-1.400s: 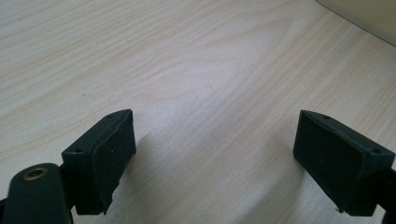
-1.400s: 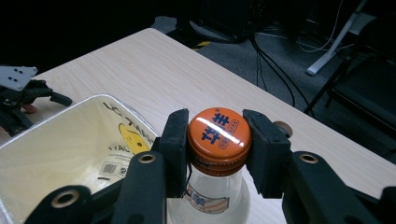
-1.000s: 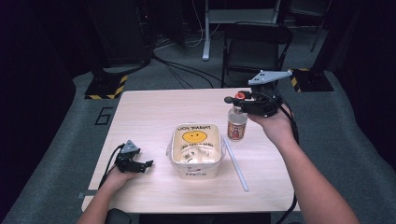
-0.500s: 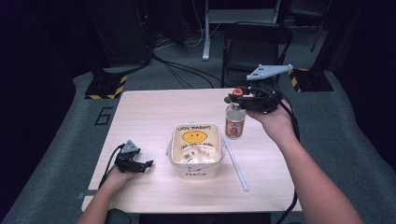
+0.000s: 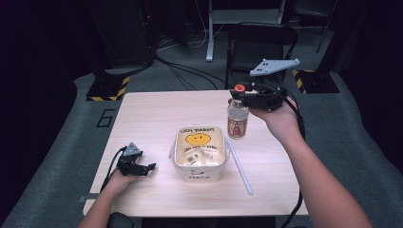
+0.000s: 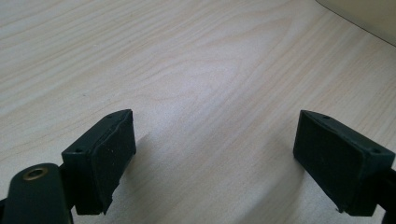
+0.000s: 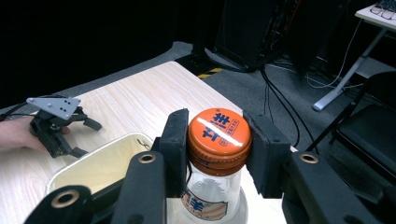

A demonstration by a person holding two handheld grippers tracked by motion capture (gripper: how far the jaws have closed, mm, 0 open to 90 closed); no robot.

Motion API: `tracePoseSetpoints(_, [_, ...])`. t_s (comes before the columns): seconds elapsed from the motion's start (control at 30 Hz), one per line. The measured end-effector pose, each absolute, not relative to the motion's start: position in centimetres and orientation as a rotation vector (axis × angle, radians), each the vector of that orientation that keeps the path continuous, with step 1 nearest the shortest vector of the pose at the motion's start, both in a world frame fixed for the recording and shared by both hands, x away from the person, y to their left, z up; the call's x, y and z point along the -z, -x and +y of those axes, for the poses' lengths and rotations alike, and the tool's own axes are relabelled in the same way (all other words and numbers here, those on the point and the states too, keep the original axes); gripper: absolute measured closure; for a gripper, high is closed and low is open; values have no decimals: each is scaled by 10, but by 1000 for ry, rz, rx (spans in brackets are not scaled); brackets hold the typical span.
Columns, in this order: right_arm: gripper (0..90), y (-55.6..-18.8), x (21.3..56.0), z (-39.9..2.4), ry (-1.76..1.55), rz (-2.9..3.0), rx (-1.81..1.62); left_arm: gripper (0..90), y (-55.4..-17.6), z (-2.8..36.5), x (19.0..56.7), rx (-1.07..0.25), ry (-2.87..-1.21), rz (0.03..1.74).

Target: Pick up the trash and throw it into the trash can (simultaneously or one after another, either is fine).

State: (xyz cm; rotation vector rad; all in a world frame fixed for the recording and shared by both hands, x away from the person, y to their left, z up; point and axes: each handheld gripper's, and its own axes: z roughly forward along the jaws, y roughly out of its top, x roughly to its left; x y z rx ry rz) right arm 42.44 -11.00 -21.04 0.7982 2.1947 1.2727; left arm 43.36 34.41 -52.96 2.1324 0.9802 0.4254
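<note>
Pale matt wood-grain table [image 5: 157, 118]; clear glass bottle [image 7: 212, 196] with glossy orange metal cap [image 7: 219, 133].

Left gripper [image 5: 142, 167] low, fingers apart; right gripper [image 5: 239, 90] raised, fingers clamped.

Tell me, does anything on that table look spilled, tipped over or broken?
Nothing stands out. The bottle stands upright with the right gripper clamped on its orange cap, the tub sits level, and the straw lies flat beside it.
</note>
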Motion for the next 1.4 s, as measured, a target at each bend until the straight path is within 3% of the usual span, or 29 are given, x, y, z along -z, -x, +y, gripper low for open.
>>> tracePoseSetpoints(1.4, [617,-423,212,-50,-658,2273,-1349,129,-434,344,530,-425,-2132,981])
